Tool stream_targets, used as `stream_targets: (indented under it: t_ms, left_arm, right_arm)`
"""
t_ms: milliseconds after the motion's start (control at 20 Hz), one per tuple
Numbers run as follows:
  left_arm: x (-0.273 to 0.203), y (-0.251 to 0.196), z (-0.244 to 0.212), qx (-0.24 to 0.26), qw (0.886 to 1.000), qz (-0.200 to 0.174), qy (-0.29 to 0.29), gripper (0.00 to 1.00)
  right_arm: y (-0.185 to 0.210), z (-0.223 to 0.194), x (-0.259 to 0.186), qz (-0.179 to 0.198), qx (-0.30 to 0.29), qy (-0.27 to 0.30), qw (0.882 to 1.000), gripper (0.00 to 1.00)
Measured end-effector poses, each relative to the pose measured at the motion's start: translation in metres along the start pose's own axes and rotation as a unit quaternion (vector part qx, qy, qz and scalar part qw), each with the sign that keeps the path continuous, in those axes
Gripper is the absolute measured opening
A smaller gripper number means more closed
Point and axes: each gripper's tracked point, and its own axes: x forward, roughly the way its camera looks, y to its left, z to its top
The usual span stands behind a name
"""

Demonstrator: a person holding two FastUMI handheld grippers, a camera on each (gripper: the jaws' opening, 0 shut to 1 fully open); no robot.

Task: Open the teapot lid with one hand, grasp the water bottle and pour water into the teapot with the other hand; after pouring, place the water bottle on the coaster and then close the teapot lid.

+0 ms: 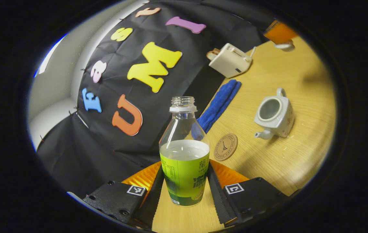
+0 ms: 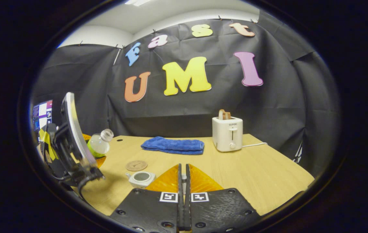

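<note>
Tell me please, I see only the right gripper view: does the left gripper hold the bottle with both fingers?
Observer: Yes. The left gripper presses both fingers on the labelled part of the water bottle.
Operator: Is there water in it?
Observer: Yes, up to about the top of the label, and the cap is off.
Operator: Do I hold the lid?
Observer: It seems so. In the left gripper view a white lid hangs under the right gripper, beyond the open teapot.

Green-labelled water bottle (image 1: pixel 184 155), white teapot (image 1: pixel 275 115), blue towel (image 1: pixel 218 104).
</note>
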Motion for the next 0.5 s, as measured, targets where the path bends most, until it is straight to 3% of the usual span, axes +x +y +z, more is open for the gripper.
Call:
stream_targets:
  t_ms: [150,350,500]
  left_arm:
    - [-0.003,-0.005,0.005,0.080,0.997,-0.003,0.001,0.74]
    - [0.001,-0.007,0.017,0.186,0.982,-0.002,-0.008,0.74]
    - [0.005,-0.015,0.014,0.224,0.975,-0.015,0.003,0.74]
  right_arm:
    - [-0.011,-0.007,-0.002,-0.007,0.006,0.006,1.000,0.00]
    - [-0.020,-0.017,-0.001,-0.008,0.014,0.019,1.000,0.00]
    - [-0.025,-0.017,-0.003,-0.011,0.019,0.018,1.000,0.00]
